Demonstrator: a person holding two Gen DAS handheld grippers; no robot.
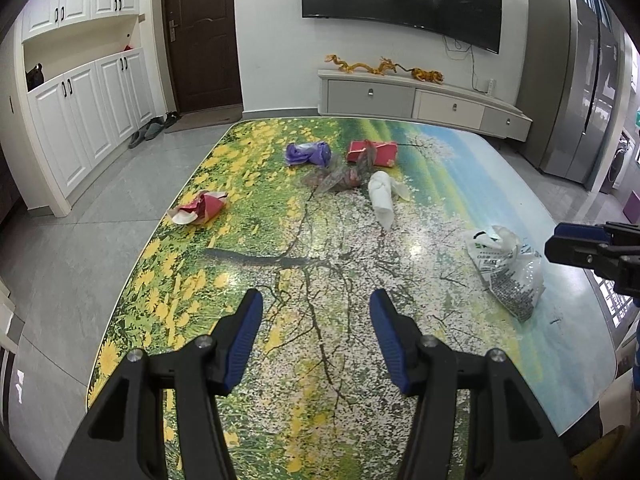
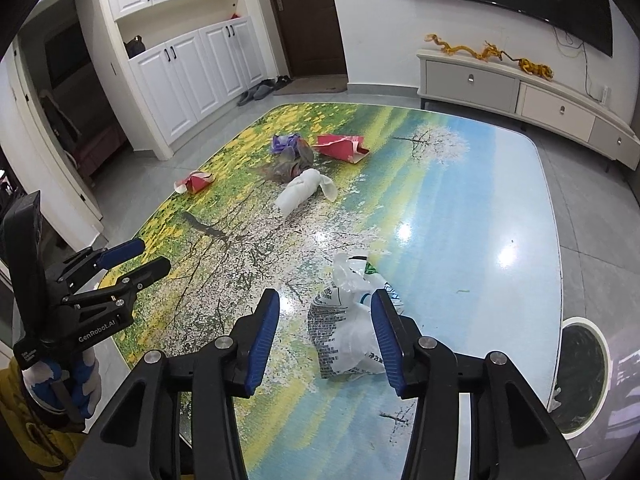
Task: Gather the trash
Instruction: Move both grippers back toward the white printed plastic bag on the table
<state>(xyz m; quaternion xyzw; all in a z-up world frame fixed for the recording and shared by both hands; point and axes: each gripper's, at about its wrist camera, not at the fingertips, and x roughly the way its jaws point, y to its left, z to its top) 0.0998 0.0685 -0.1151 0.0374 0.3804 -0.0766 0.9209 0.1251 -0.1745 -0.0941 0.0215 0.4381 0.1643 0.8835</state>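
Trash lies on a table with a flower-landscape print point(image 1: 320, 280). A printed white plastic bag point(image 1: 506, 270) lies at the right, and in the right wrist view point(image 2: 348, 328) it sits between my open right gripper's point(image 2: 326, 312) fingers. A white crumpled paper roll point(image 1: 382, 196) point(image 2: 302, 192), a red-and-white wrapper point(image 1: 200, 208) point(image 2: 196, 182), a purple bag point(image 1: 308, 153) point(image 2: 286, 142), a red packet point(image 1: 372, 151) point(image 2: 342, 146) and a greyish film bag point(image 1: 340, 176) point(image 2: 290, 164) lie farther back. My left gripper point(image 1: 316, 306) is open and empty over the near table.
A round bin with a dark liner point(image 2: 580, 376) stands beside the table's right edge. White cabinets point(image 1: 80, 112), a dark door point(image 1: 202, 36), a TV console point(image 1: 420, 100) and a fridge point(image 1: 580, 80) ring the room.
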